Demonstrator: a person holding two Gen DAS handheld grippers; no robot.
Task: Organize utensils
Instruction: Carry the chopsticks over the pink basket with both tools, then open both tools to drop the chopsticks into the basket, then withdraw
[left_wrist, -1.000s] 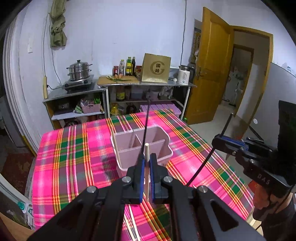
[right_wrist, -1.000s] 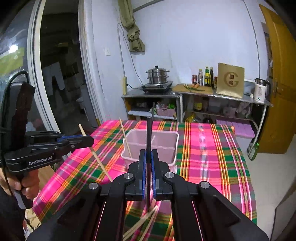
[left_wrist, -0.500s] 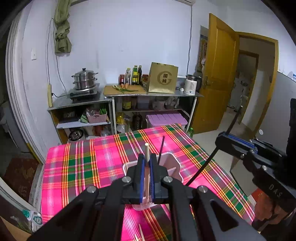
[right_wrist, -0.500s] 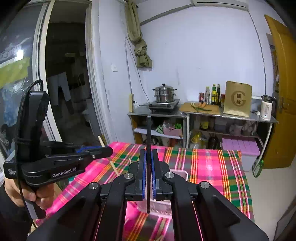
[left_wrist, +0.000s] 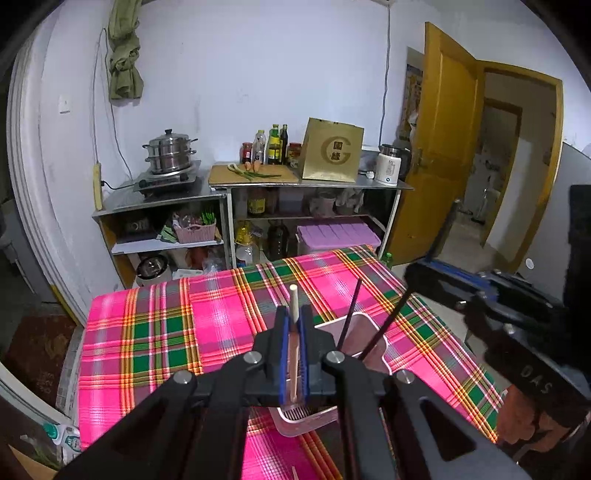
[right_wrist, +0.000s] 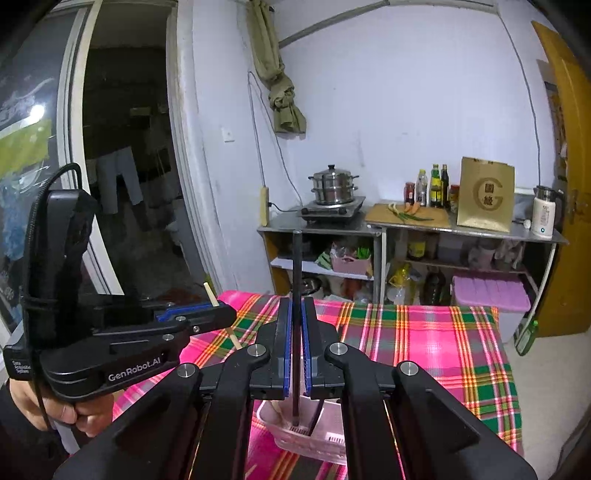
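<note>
My left gripper (left_wrist: 293, 320) is shut on a pale wooden chopstick (left_wrist: 293, 301) that stands upright between its blue pads. Just below and right of it sits the pink utensil holder (left_wrist: 369, 322) on the plaid tablecloth (left_wrist: 177, 332), with a black chopstick (left_wrist: 351, 314) leaning inside. My right gripper (right_wrist: 296, 314) is shut on another black chopstick (right_wrist: 296, 266), whose lower end hangs into the holder (right_wrist: 328, 439). Each gripper shows in the other's view: the right gripper (left_wrist: 424, 271) at the right edge, the left gripper (right_wrist: 225, 312) at the left, above the table's corner.
A loose wooden chopstick tip (left_wrist: 294, 473) lies on the cloth near me. Behind the table stand metal shelves (left_wrist: 162, 206) with a steamer pot (left_wrist: 170, 151), bottles, a gold bag (left_wrist: 330, 155) and a kettle. An open wooden door (left_wrist: 443, 166) is at the right.
Both grippers have travelled forward over the table, each still holding its chopstick. The pink holder, earlier ahead of the fingers, now lies right beneath them.
</note>
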